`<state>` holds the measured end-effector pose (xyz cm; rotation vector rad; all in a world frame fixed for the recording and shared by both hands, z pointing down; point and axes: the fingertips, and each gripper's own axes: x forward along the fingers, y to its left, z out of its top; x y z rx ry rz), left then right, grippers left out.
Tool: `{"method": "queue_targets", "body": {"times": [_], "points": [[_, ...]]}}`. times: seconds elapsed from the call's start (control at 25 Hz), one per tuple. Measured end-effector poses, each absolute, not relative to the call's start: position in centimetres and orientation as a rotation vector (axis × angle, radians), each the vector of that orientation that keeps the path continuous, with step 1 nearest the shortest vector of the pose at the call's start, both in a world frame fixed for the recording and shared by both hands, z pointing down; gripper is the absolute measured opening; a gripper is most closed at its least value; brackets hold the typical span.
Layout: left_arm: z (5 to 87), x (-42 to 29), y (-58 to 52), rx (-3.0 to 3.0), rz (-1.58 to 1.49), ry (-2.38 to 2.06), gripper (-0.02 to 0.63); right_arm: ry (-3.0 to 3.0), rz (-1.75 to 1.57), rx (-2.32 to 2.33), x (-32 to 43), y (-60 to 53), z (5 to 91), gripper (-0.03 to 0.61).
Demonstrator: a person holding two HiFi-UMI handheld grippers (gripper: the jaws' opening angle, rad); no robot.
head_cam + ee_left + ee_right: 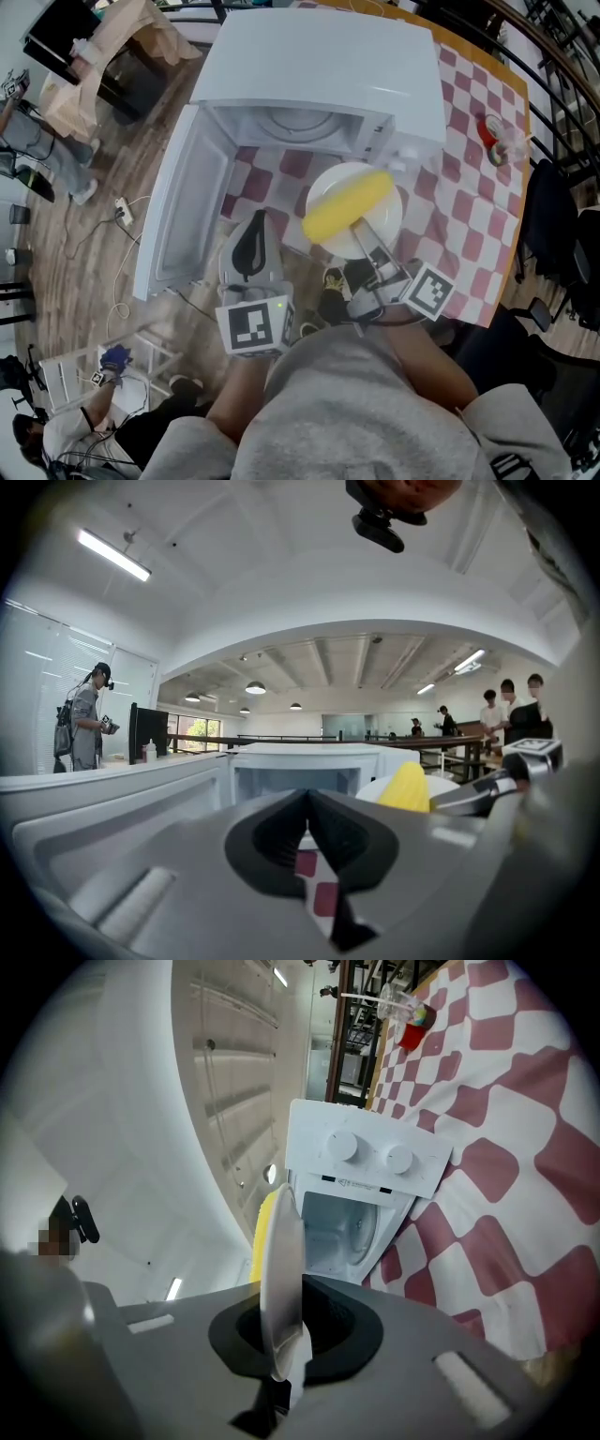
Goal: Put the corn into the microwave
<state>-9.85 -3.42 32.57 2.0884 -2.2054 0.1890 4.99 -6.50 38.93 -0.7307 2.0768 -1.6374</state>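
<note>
A yellow corn cob point(349, 206) lies on a white plate point(384, 225), held in the air in front of the white microwave point(319, 66). The microwave's cavity point(300, 127) is open and its door point(183, 211) swings out to the left. My right gripper point(364, 232) is shut on the plate's near rim. In the right gripper view the plate point(281, 1269) stands edge-on between the jaws, with the corn point(264, 1232) behind it and the microwave point(361, 1194) beyond. My left gripper point(255, 223) is shut and holds nothing, just left of the plate. Its own view shows the cavity point(295, 778) ahead and the corn point(405, 789) to the right.
The microwave stands on a red-and-white checked tablecloth point(478, 197). A small red object in clear plastic point(494, 133) lies at the far right of the table. A brown paper bag point(131, 37) sits on the floor at left. Several people point(511, 710) stand in the background.
</note>
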Motion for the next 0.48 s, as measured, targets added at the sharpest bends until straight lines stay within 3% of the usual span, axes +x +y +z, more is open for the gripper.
{"method": "queue_targets", "body": {"times": [0.48], "points": [[32.3, -10.4, -6.9, 2.049, 0.226, -2.259, 0.011, 2.108, -1.702, -0.646, 3.8, -9.0, 39.7, 0.006]]}}
